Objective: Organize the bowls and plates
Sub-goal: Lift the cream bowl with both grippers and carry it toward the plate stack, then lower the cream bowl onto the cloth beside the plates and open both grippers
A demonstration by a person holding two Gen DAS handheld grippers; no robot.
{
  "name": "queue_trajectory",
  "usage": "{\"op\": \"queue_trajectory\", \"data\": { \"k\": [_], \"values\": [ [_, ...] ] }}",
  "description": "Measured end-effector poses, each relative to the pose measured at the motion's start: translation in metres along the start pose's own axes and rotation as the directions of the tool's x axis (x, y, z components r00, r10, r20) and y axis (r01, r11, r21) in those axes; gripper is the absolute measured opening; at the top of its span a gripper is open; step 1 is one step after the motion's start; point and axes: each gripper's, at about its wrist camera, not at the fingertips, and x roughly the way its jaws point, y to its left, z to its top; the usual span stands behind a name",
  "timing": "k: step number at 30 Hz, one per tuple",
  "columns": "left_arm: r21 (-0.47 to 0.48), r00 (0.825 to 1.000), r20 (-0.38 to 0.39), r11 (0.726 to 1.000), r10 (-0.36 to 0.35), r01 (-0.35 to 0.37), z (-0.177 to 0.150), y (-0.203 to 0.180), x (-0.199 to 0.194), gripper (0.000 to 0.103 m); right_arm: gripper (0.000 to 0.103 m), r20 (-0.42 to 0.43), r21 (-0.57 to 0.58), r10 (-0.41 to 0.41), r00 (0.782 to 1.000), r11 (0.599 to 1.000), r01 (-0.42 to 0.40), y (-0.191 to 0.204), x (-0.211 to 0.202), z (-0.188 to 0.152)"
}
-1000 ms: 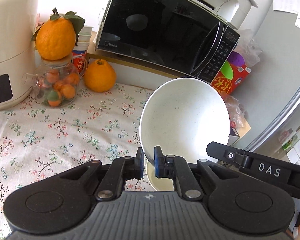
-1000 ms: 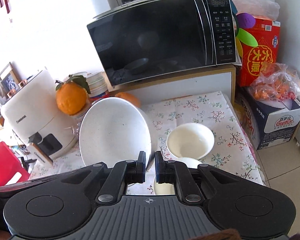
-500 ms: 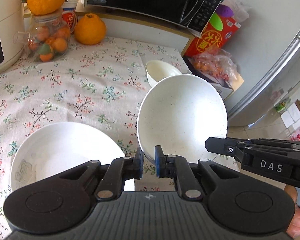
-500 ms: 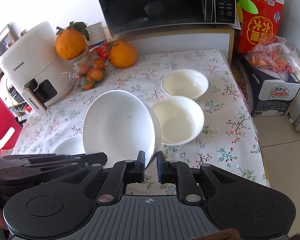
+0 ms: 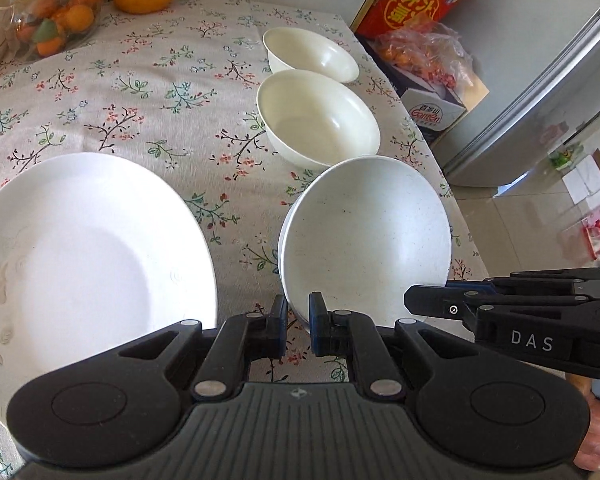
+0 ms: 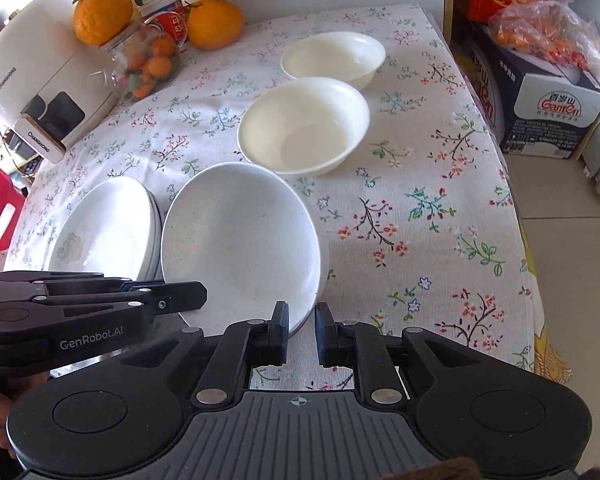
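Speckled bowl [image 6: 236,240] sat tilted at the near middle of the floral cloth [image 6: 420,200], mouth turned toward you. The plate stack [image 6: 100,232] was just beside it on the left, and the nearer cream bowl [image 6: 304,124] and farther cream bowl [image 6: 332,58] lined up beyond it. You had it by the near rim from both sides. The left gripper [image 5: 299,328] had its jaws drawn in on the rim, pinching it. The right gripper [image 6: 302,330] had its jaws narrowed round the rim too, left pad on the ware, though a sliver of gap showed at the right pad, so that hold looked the weaker. I could not tell whether the base rested on the cloth or hung just clear. It looked like glazed ceramic, so judge it stiff, fairly heavy, slick under the pads and liable to chip. A thin rim pinch on a tilted bowl would tend to swing, so two holds set apart on the rim suited it. If it was bound for the cream bowls, a level, slow set-down seemed wise, since ware knocked against ware chips easily.
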Motion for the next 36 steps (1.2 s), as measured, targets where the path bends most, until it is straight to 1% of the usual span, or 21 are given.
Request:
{"op": "queue_trajectory", "data": {
  "k": [5, 11, 19, 21, 26, 27, 30, 36],
  "values": [
    [0.000, 0.999, -0.035, 1.000, -0.005, 0.005, -0.002, 0.000, 0.004, 0.009, 0.016, -0.043, 0.050, 0.030, 0.999, 0.998, -0.028, -0.011, 0.005, 0.000],
    [-0.018, 0.998, -0.056, 1.000, -0.010, 0.009, 0.000, 0.006, 0.006, 0.010, 0.016, -0.045, 0.066, 0.044, 0.998, 0.997, -0.041, -0.011, 0.006, 0.001],
    [-0.012, 0.999, -0.033, 1.000, 0.011, -0.012, 0.006, 0.005, 0.006, 0.011, 0.017, -0.036, 0.087, 0.030, 0.999, 0.996, -0.026, -0.015, 0.008, 0.004],
    [-0.014, 1.000, -0.029, 1.000, 0.008, -0.008, 0.007, 0.006, 0.005, 0.014, 0.017, -0.033, 0.096, 0.026, 0.999, 0.995, -0.023, -0.017, 0.007, 0.005],
    [-0.014, 1.000, -0.019, 1.000, 0.004, -0.004, 0.010, 0.005, 0.005, 0.015, 0.017, -0.021, 0.104, 0.022, 1.000, 0.994, -0.020, -0.017, 0.006, 0.007],
    [-0.016, 1.000, -0.018, 1.000, 0.001, -0.002, 0.011, 0.005, 0.005, 0.015, 0.017, -0.017, 0.106, 0.020, 1.000, 0.994, -0.018, -0.018, 0.005, 0.007],
    [-0.013, 1.000, -0.009, 1.000, 0.003, -0.003, 0.012, 0.005, 0.004, 0.017, 0.022, -0.002, 0.108, 0.014, 1.000, 0.994, -0.014, -0.019, 0.003, 0.008],
    [-0.012, 1.000, 0.004, 1.000, 0.013, -0.013, 0.014, 0.004, 0.003, 0.018, 0.023, 0.011, 0.110, 0.008, 1.000, 0.994, -0.009, -0.021, 0.001, 0.009]
  ]
}}
